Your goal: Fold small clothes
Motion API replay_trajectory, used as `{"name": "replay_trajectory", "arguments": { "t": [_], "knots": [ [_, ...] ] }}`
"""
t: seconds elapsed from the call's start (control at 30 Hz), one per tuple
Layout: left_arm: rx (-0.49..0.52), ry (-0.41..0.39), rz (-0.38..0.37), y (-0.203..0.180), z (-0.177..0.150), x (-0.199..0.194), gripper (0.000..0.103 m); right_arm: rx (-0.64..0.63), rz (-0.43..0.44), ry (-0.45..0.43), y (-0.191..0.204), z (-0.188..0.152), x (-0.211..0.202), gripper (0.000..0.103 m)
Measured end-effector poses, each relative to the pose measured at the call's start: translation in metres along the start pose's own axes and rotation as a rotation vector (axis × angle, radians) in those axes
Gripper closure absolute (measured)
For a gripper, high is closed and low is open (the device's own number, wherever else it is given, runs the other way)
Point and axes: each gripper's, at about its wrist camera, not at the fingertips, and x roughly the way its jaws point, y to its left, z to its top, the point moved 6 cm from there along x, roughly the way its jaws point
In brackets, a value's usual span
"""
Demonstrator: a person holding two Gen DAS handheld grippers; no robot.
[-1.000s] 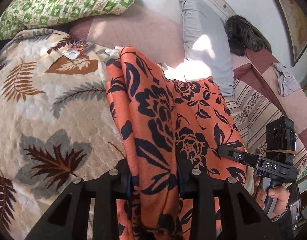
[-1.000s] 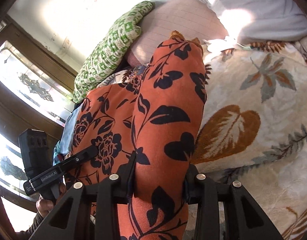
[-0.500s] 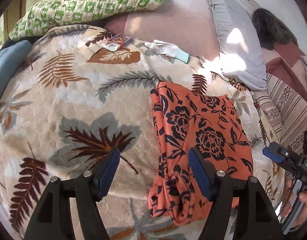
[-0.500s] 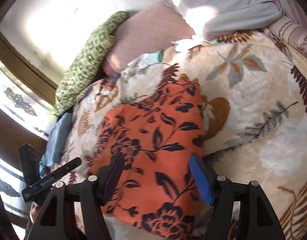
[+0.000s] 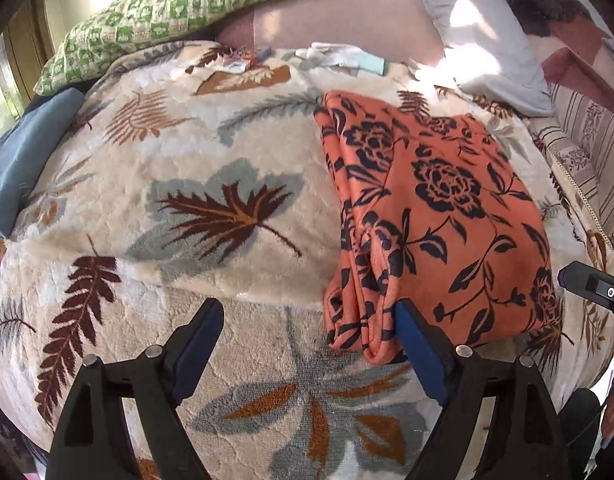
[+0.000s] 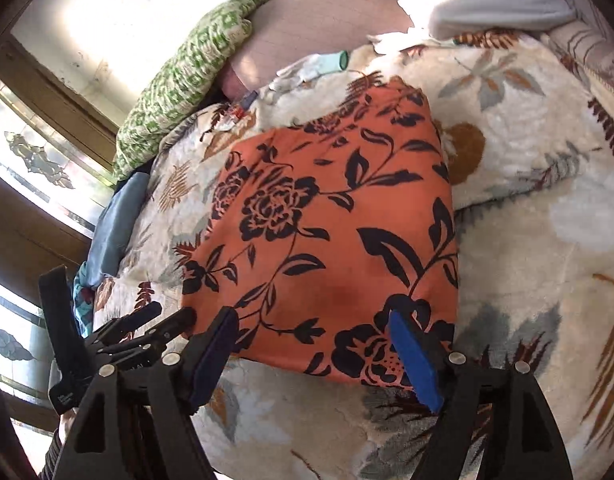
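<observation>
You face a bed (image 5: 227, 152) under a leaf-print blanket (image 5: 155, 216); a green checked pillow (image 5: 179, 4) leans on the pale wall (image 6: 139, 12), sunlight brightening a grey pillow (image 5: 479, 36).

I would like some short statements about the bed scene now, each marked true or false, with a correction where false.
1. The orange floral garment lies folded on the leaf-patterned blanket. True.
2. The left gripper is clamped on the garment. False: its jaws are opening, with only blanket between them; the garment edge lies beside one pad.
3. A green checked pillow lies at the far end of the bed. True.
4. The right gripper holds the garment in the air. False: its jaws are opening, and the garment rests flat on the blanket.
5. The garment is plain blue. False: orange with dark flowers.
</observation>
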Motion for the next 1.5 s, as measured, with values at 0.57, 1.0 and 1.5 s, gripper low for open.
{"name": "replay_trajectory", "arguments": {
  "t": [0.57,1.0,1.5],
  "knots": [
    [0.015,-0.097,0.076,0.005,0.001,-0.049,0.014,-0.014,-0.076,-0.061,-0.007,-0.012,-0.028,0.023],
    [-0.041,-0.134,0.063,0.013,-0.029,-0.086,0.014,0.004,-0.107,-0.104,-0.009,-0.046,-0.062,0.023],
    [-0.03,-0.155,0.081,-0.016,-0.029,-0.114,0.014,-0.13,-0.269,-0.162,0.012,-0.057,-0.087,0.023]
  ]
}}
